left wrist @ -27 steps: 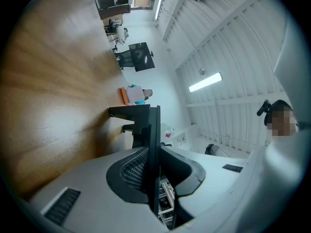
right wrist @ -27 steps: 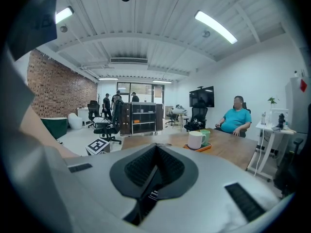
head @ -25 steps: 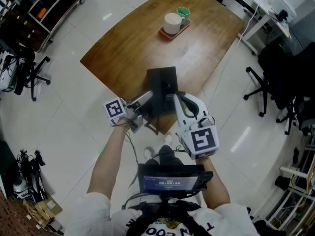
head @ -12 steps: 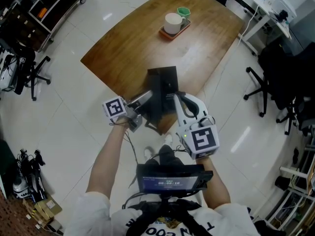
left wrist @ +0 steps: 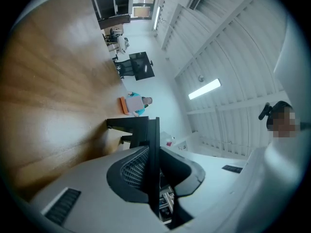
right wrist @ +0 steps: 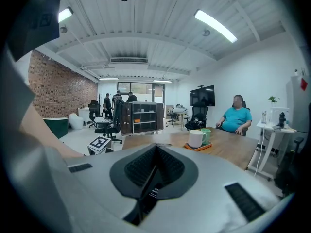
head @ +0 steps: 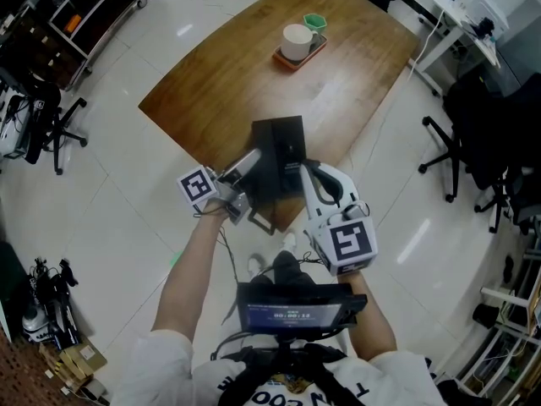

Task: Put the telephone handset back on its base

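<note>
office: swivel chairs [head: 478, 129], mtg table [head: 245, 66], wall tv [right wrist: 202, 95]

I see the wooden bench [head: 228, 66] across the upper middle of the frame. Directly on it are an orange tray [head: 283, 61] at top centre, carrying a white mug [head: 296, 41] and a green cup [head: 314, 21], and a black telephone base [head: 279, 155] at its lower edge.

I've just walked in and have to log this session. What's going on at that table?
A person holds a gripper in each hand at the near corner of the wooden table, working on a black telephone. The left gripper is closed on a thin black edge of it. The right gripper sits at its other side, jaws together. I cannot tell the handset from the base. A mug stands on a tray at the far end.
</note>
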